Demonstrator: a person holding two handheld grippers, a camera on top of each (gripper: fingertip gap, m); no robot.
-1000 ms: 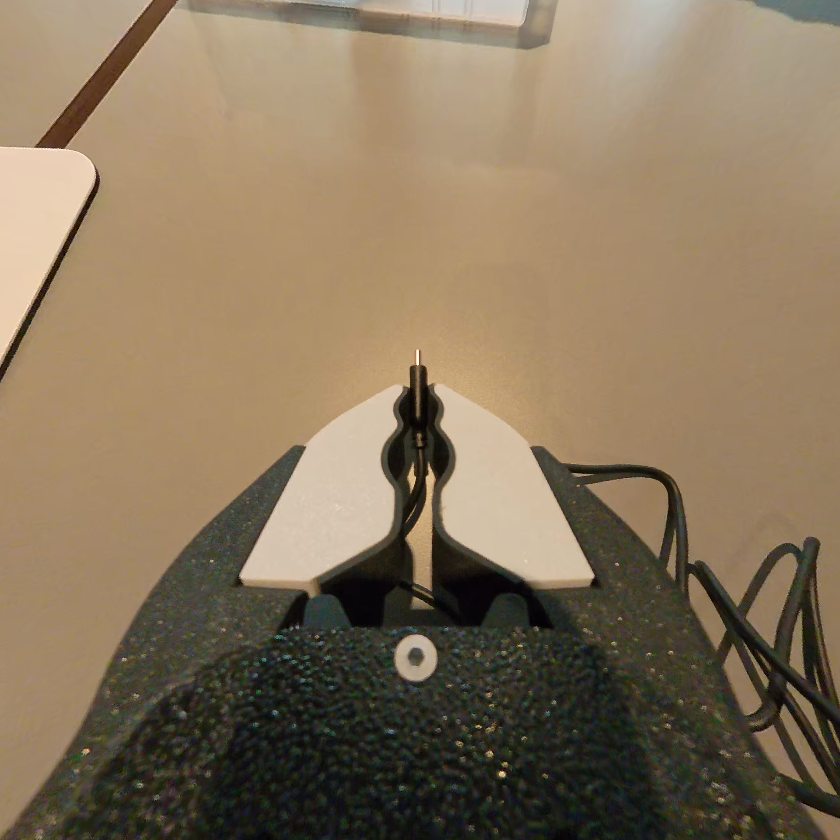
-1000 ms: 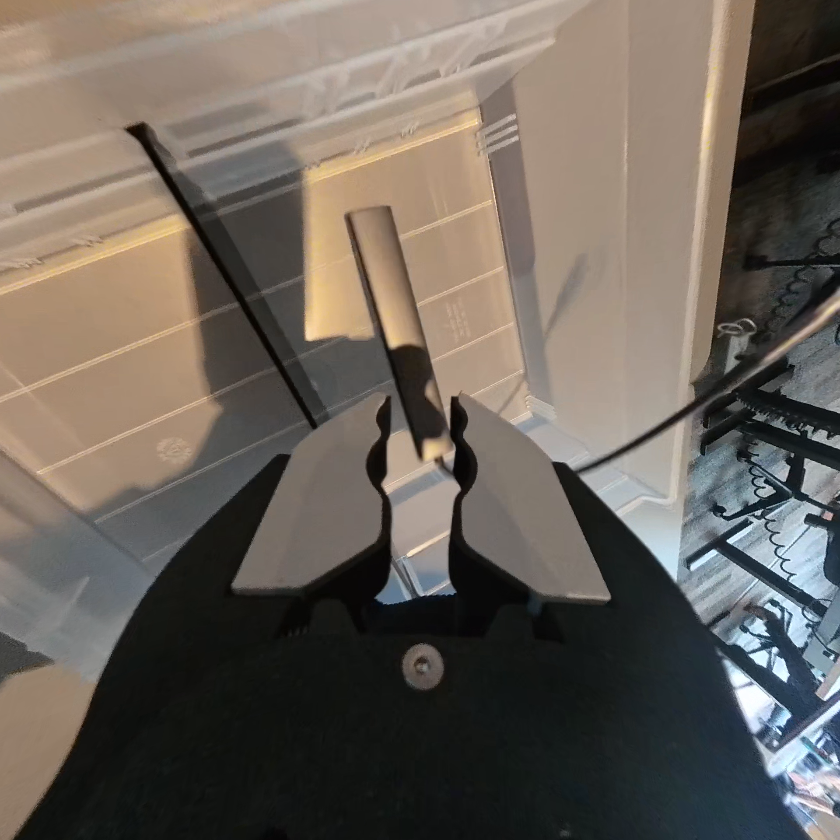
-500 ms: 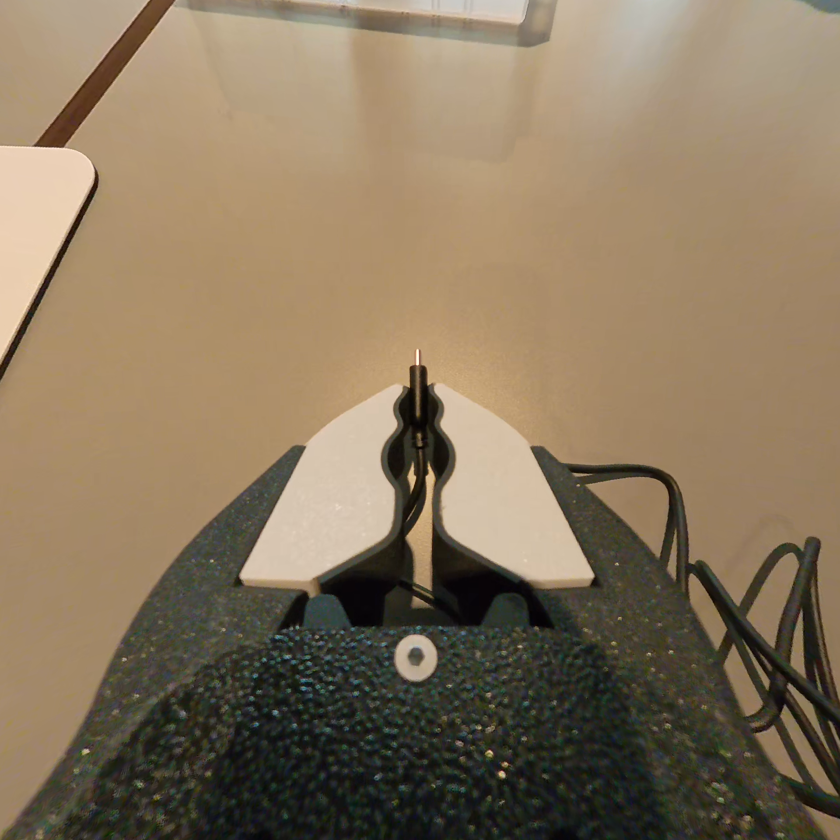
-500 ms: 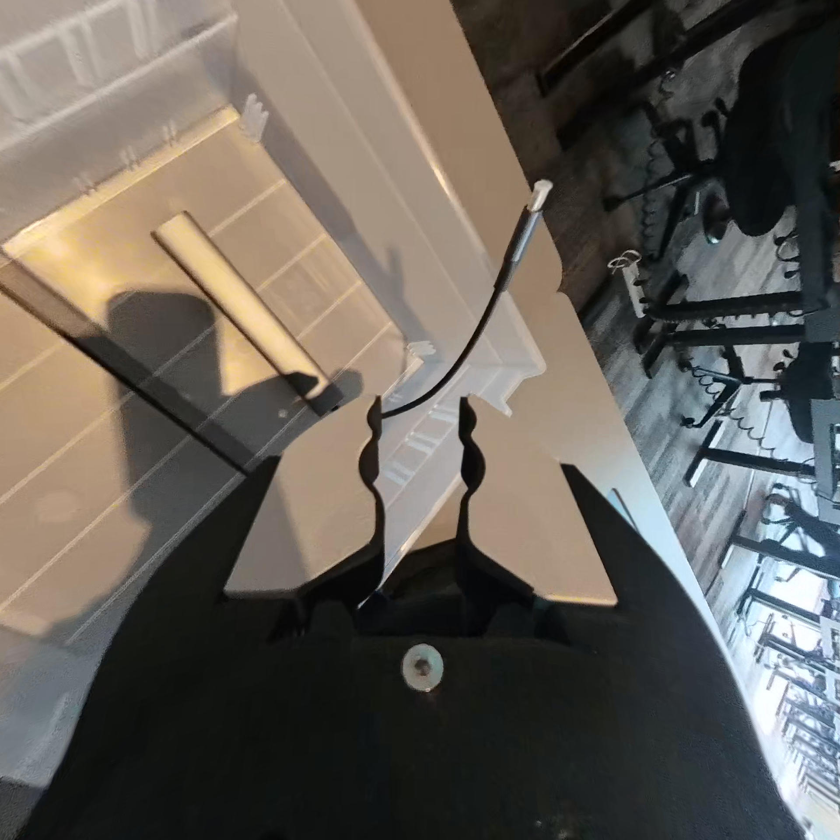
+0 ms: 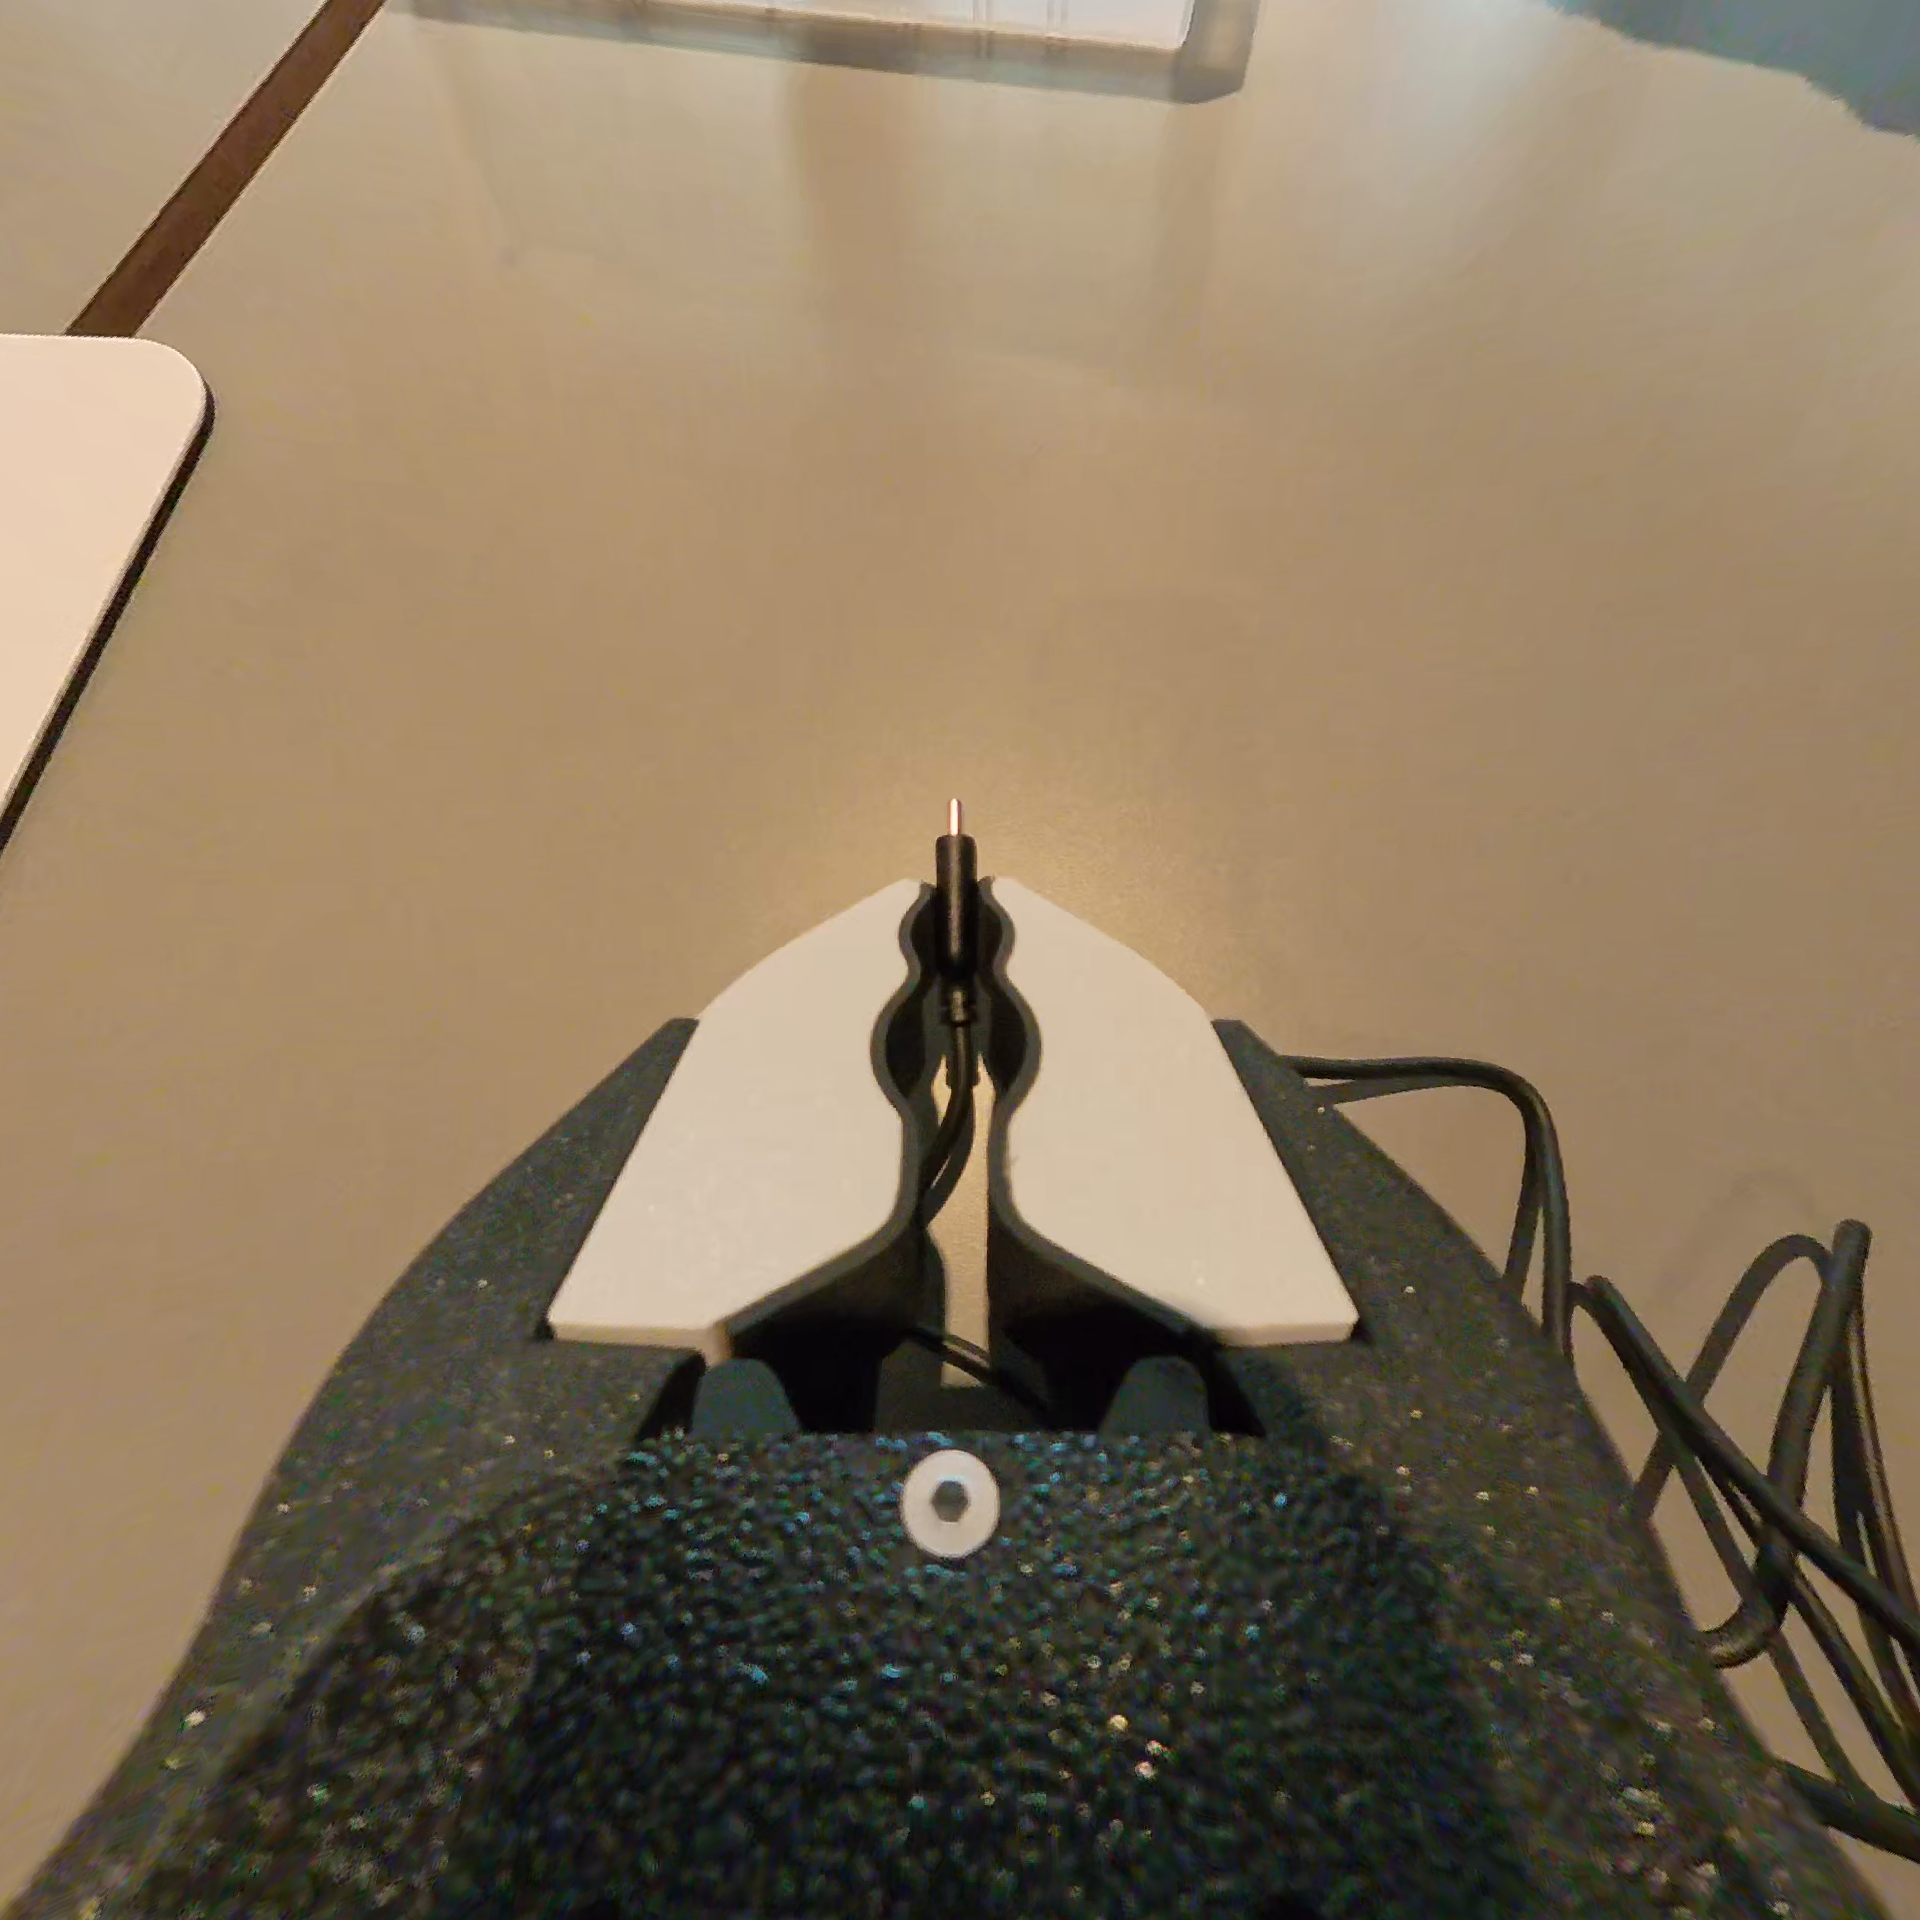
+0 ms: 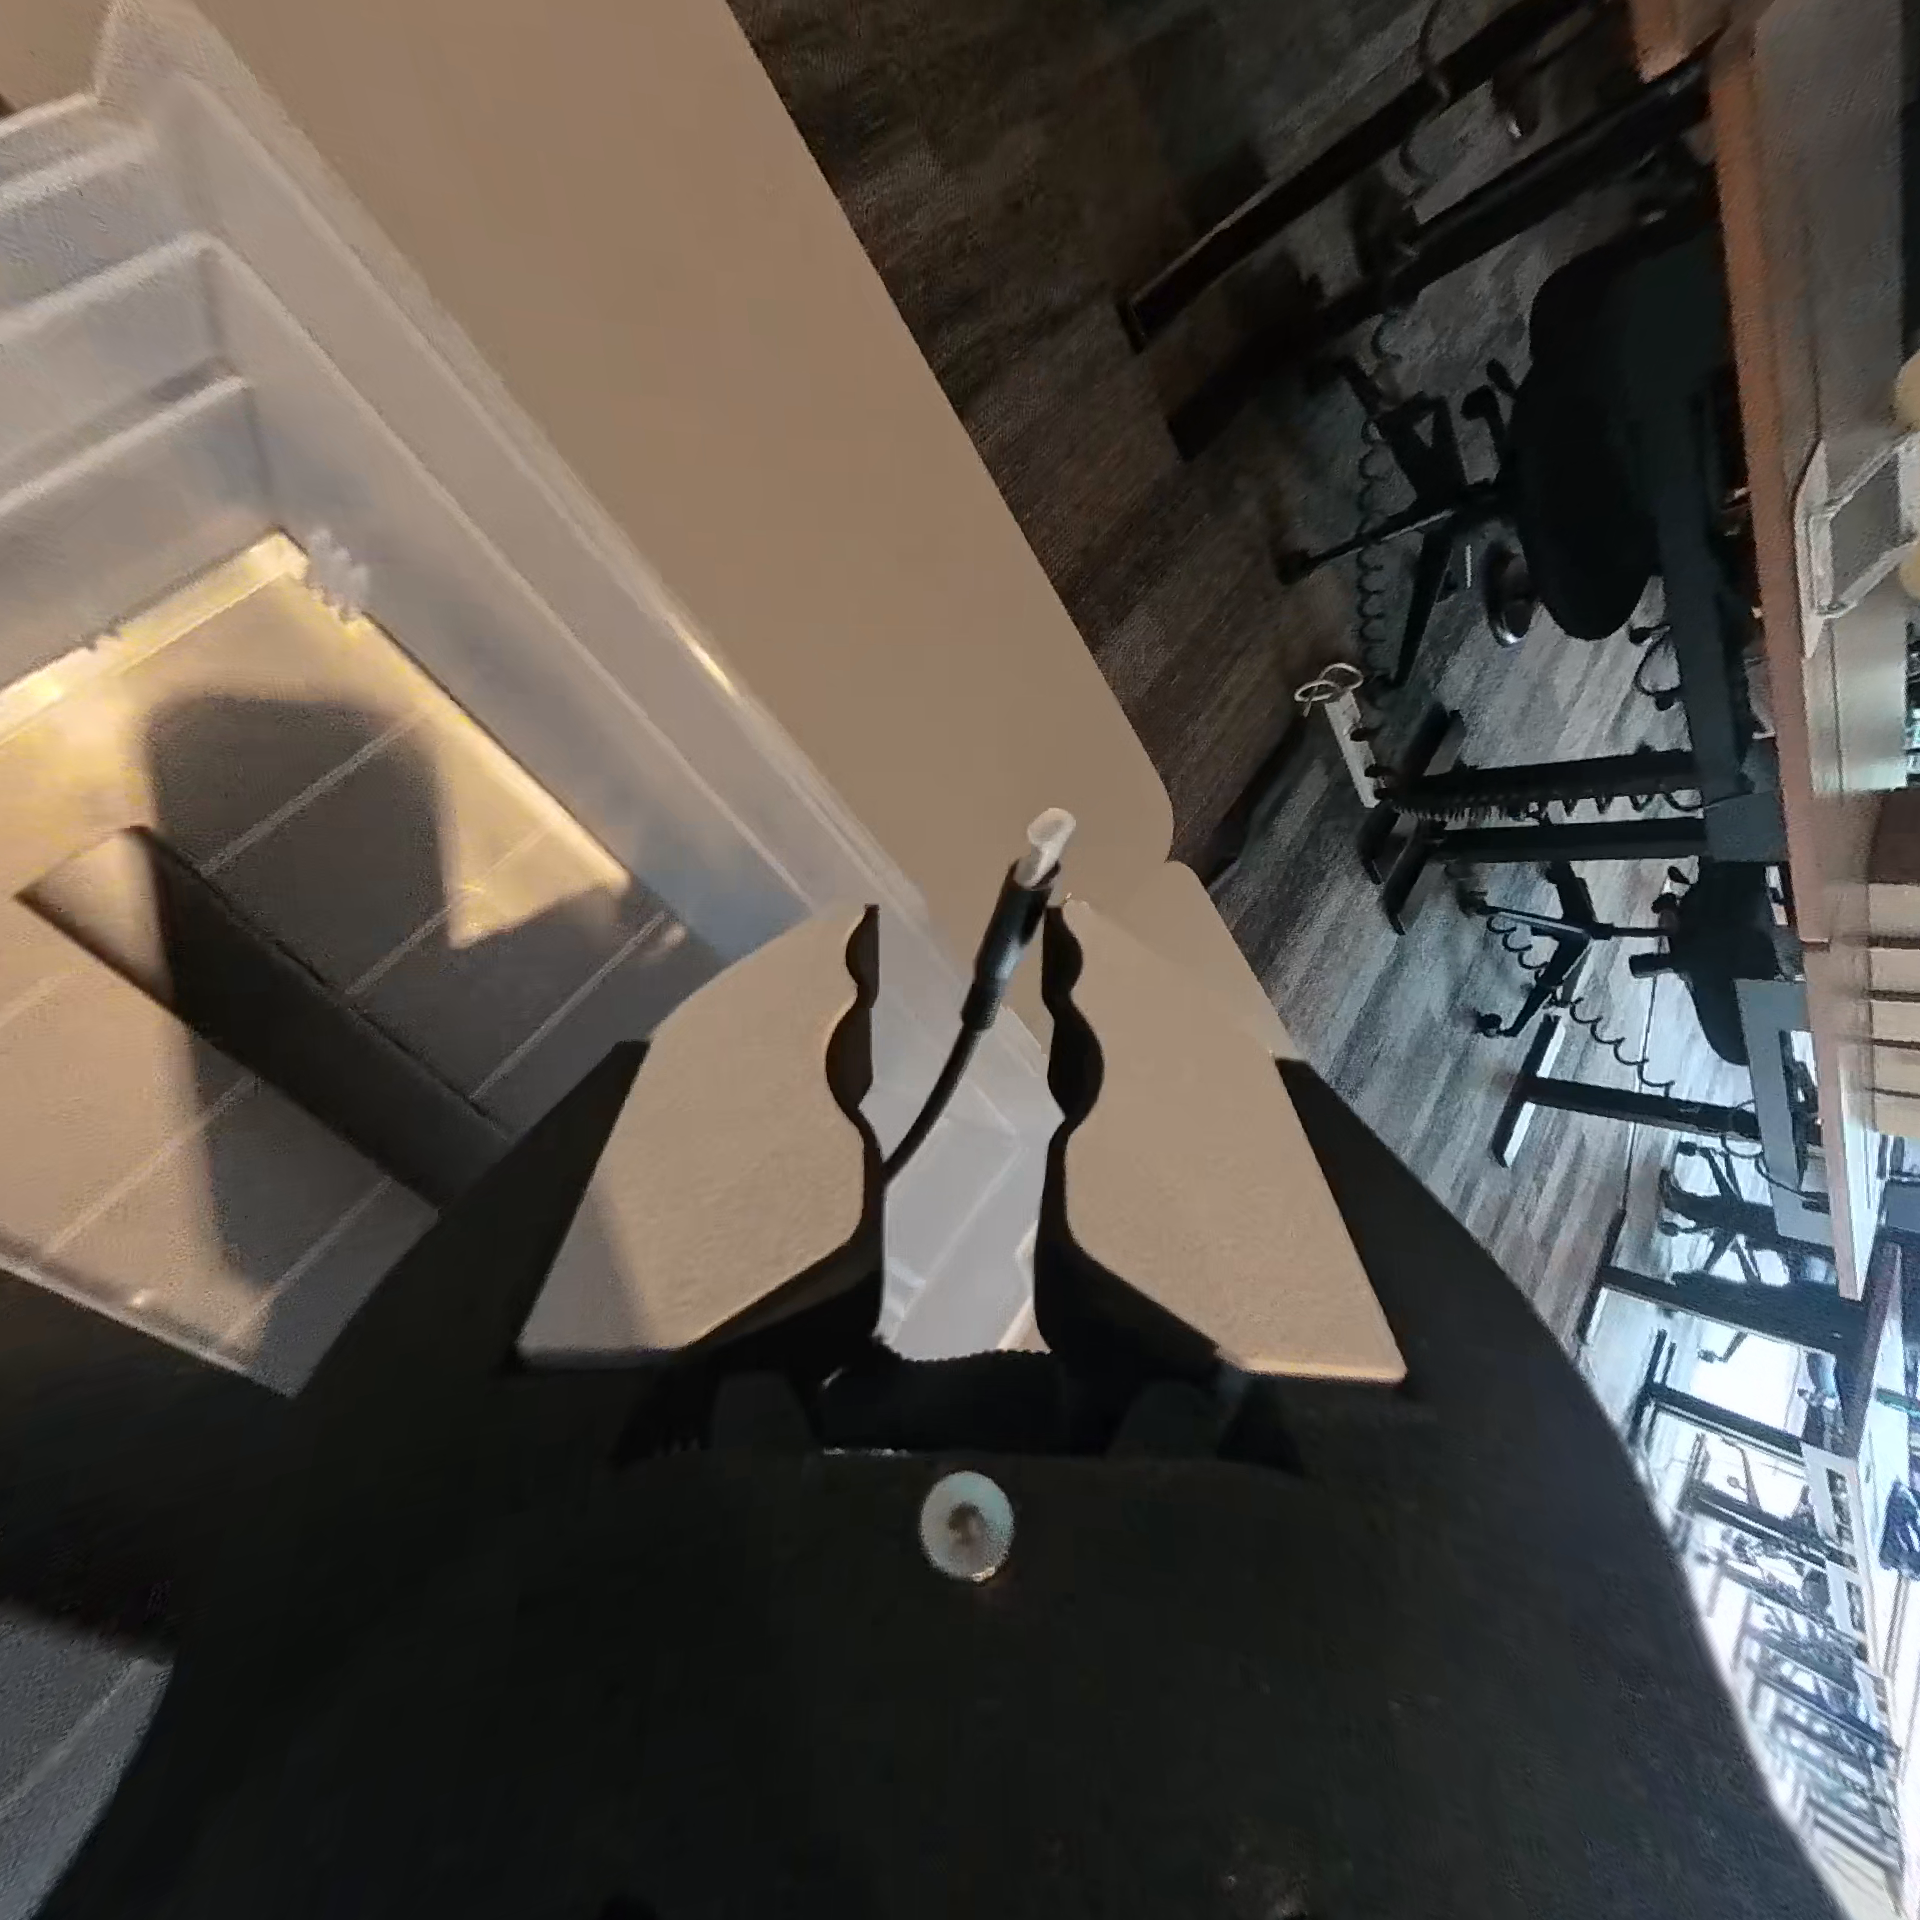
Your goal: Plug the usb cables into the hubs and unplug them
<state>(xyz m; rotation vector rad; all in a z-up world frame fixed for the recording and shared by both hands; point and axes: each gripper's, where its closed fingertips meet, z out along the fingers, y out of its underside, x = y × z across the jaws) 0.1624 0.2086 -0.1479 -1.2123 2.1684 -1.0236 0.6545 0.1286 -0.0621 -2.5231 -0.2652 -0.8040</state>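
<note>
Black plastic of a cable plug [image 5: 954, 902] is sitting pinched in the left gripper [image 5: 954, 889], its metal tip pointing forward over the beige table [image 5: 1039, 520]; slack cable [image 5: 1683, 1382] is looping at right; in the right wrist view, the right gripper [image 6: 958, 916] is standing open, a hub's plug [image 6: 1023, 902] lying loose between its fingers beside a clear bin [image 6: 312, 520].

Black USB plug [image 5: 954, 902] upright between closed left gripper [image 5: 954, 888] jaws above tan table [image 5: 1039, 520].
</note>
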